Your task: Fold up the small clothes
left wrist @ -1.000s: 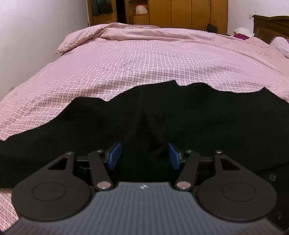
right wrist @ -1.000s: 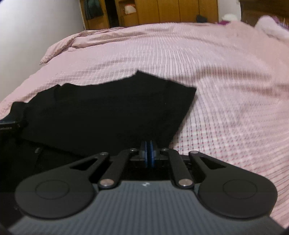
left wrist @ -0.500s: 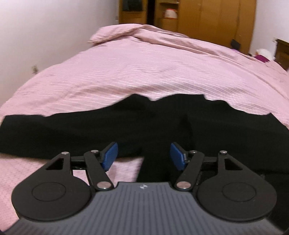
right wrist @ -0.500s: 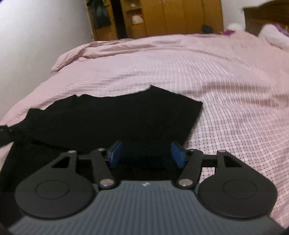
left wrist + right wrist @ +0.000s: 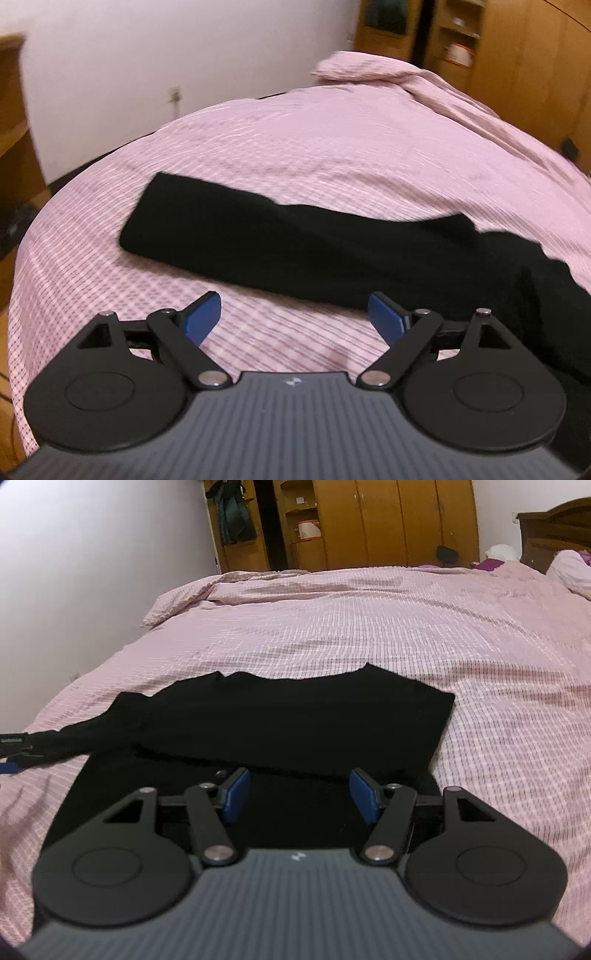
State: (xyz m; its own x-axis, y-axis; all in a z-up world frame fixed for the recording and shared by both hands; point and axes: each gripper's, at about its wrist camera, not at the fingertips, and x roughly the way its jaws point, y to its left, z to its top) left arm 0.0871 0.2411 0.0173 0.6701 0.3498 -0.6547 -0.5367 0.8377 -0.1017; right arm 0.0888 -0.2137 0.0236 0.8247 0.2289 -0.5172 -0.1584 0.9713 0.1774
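One black garment (image 5: pixel 280 720) lies on one bed (image 5: pixel 406 627) covered by one pink checked bedspread (image 5: pixel 314 147). Two tools appear, one per view: the left tool (image 5: pixel 295 317) and the right tool (image 5: pixel 299 794), each with two blue pads. One wooden wardrobe (image 5: pixel 388 520) stands beyond the bed, and one dark headboard (image 5: pixel 554 528) shows at the far right.

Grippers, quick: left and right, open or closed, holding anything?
Left gripper: open, jaws just widening, holding nothing.
Right gripper: open, empty, over the black garment.
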